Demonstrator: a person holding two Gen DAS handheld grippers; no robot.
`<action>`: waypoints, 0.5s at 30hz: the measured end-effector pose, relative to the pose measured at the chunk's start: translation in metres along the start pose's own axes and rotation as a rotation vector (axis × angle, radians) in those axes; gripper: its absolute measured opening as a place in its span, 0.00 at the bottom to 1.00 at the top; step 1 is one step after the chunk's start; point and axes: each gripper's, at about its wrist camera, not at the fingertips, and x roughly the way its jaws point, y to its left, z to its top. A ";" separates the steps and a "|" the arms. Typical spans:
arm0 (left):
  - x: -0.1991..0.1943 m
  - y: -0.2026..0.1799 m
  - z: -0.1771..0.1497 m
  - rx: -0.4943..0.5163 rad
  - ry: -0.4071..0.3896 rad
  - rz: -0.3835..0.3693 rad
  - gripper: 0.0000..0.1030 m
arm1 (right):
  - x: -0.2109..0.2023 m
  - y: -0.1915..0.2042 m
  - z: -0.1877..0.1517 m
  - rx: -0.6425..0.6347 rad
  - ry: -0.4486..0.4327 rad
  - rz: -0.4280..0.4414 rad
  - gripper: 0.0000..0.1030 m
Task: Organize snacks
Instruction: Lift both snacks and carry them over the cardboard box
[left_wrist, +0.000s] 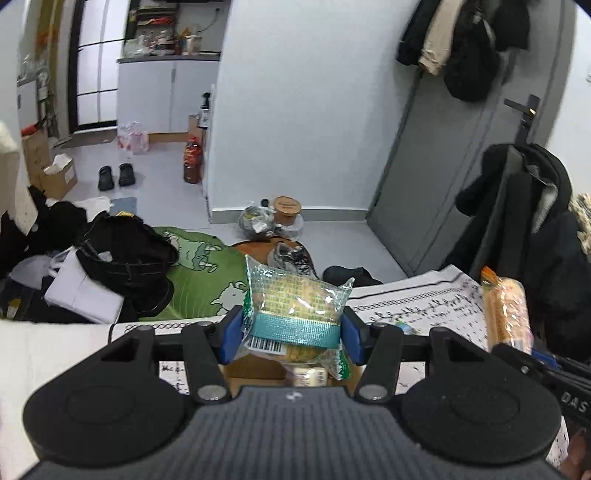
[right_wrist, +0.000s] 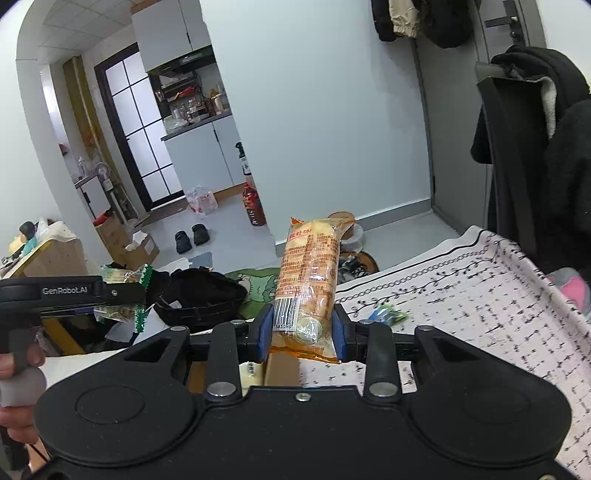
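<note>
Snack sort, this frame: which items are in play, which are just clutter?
In play:
- green-wrapped snack pack, clamped in left gripper
- orange-wrapped snack pack, clamped in right gripper
- small green-blue packet on the patterned cloth

Clutter:
- black slippers
- red-labelled bottle
- black bag
- hanging coats

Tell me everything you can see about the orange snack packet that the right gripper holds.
The orange snack packet is a long, glossy plastic wrapper, partly clear, showing pale yellow contents. It carries red and dark print and a white barcode near its lower end, with crimped ends. It stands nearly upright, leaning slightly, clamped near its bottom between the blue pads of the right gripper. It is held in the air above the patterned cloth; nothing else touches it.
</note>
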 end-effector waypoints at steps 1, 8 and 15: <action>0.002 0.005 -0.001 -0.016 0.001 0.002 0.52 | 0.001 0.003 -0.001 0.003 0.003 0.004 0.31; 0.009 0.029 -0.019 -0.049 0.044 0.020 0.52 | 0.012 0.028 -0.013 -0.003 0.035 0.050 0.31; 0.021 0.049 -0.041 -0.065 0.091 0.037 0.53 | 0.026 0.056 -0.033 -0.028 0.093 0.092 0.31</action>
